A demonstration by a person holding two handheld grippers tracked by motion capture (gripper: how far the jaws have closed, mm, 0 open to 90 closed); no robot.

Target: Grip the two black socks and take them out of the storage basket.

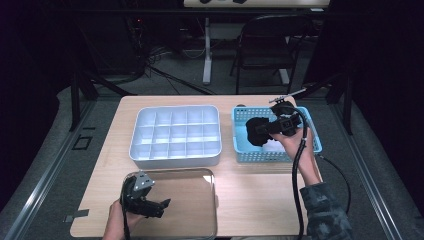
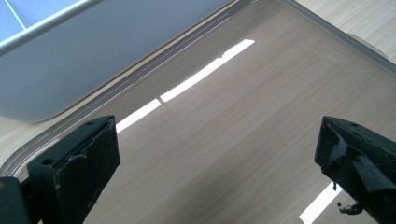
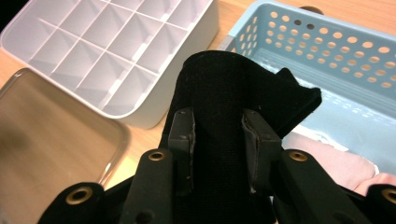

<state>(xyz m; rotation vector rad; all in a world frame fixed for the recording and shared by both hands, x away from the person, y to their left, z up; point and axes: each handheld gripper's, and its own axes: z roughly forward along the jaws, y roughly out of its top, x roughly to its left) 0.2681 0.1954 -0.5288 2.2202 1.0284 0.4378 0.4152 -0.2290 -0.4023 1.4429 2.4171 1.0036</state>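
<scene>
The right gripper (image 3: 217, 140) is clamped on a black cloth (image 3: 233, 88), held up over the blue basket (image 1: 310, 131). It looks light and floppy (it'll sag), so pinching a bunched fold mid-piece seems best. The left gripper (image 2: 217, 154) hovers wide open over the clear tray (image 1: 210, 200).

On the tabletop (image 1: 250, 200), the divided organizer (image 1: 175, 135) sits at frame centre, the perforated basket (image 1: 240, 135) just right of it, the shallow tray (image 1: 195, 200) below the organizer at lower left.
</scene>
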